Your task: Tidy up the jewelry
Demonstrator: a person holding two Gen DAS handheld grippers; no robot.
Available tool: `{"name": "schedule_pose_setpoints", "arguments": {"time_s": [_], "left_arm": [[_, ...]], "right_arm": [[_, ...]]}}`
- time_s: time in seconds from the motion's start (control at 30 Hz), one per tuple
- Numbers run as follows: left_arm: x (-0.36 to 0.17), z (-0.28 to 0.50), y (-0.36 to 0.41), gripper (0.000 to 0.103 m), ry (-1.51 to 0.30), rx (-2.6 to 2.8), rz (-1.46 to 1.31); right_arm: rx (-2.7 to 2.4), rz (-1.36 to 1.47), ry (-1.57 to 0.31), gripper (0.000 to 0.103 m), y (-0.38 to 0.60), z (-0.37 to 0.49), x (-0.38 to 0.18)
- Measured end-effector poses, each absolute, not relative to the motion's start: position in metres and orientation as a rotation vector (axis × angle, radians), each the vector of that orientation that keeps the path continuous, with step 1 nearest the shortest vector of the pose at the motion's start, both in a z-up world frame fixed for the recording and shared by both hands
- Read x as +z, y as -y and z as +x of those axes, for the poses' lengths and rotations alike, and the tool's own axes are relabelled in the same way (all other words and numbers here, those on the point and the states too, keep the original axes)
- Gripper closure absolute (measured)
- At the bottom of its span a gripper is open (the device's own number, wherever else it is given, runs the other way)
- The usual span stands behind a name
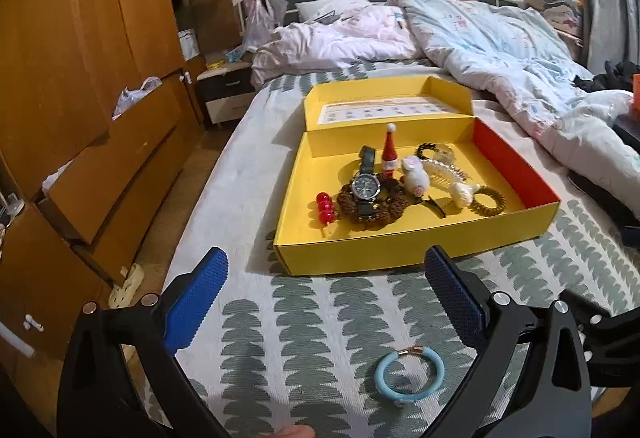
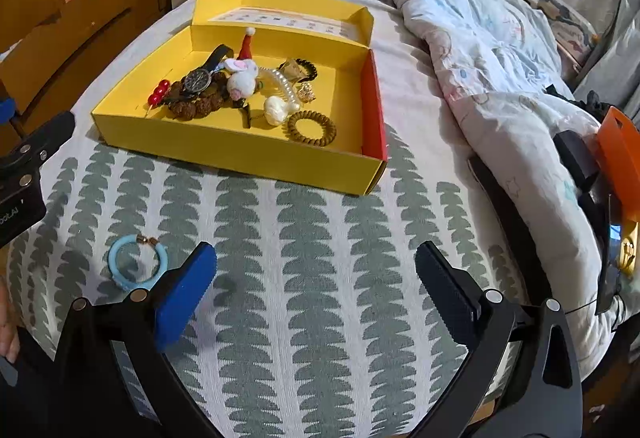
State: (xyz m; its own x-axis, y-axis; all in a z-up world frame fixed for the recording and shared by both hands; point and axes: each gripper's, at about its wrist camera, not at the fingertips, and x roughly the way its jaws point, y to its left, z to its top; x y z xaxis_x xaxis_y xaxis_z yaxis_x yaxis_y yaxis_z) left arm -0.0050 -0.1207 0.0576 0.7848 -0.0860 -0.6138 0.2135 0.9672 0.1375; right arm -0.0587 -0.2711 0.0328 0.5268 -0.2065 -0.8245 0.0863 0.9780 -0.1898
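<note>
A light blue bracelet [image 1: 409,374] lies on the patterned bedspread, between and below the fingers of my open left gripper [image 1: 326,266]; it also shows at the left of the right wrist view [image 2: 136,264]. An open yellow box [image 1: 400,242] lies beyond it on the bed and holds a wristwatch [image 1: 365,185], red beads [image 1: 324,208], a brown beaded bracelet [image 1: 394,204], a coiled hair tie [image 1: 488,203], a pearl clip and small plush ornaments. My right gripper [image 2: 316,258] is open and empty above the bedspread, in front of the box [image 2: 240,154].
A crumpled duvet [image 1: 500,38] lies on the far and right side of the bed. A wooden wardrobe with open drawers [image 1: 80,118] stands on the left. An orange and black object [image 2: 618,158] lies at the right bed edge.
</note>
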Motion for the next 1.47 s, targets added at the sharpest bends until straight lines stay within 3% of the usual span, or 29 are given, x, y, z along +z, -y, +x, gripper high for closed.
{"name": "schedule_pose_setpoints", "arguments": {"time_s": [1.47], "left_arm": [[0.061,-0.001,0.115,0.006,-0.658,-0.187,0.122]], "right_arm": [[-0.183,-0.183,-1.035,0.004,0.267,-0.063,0.015]]}}
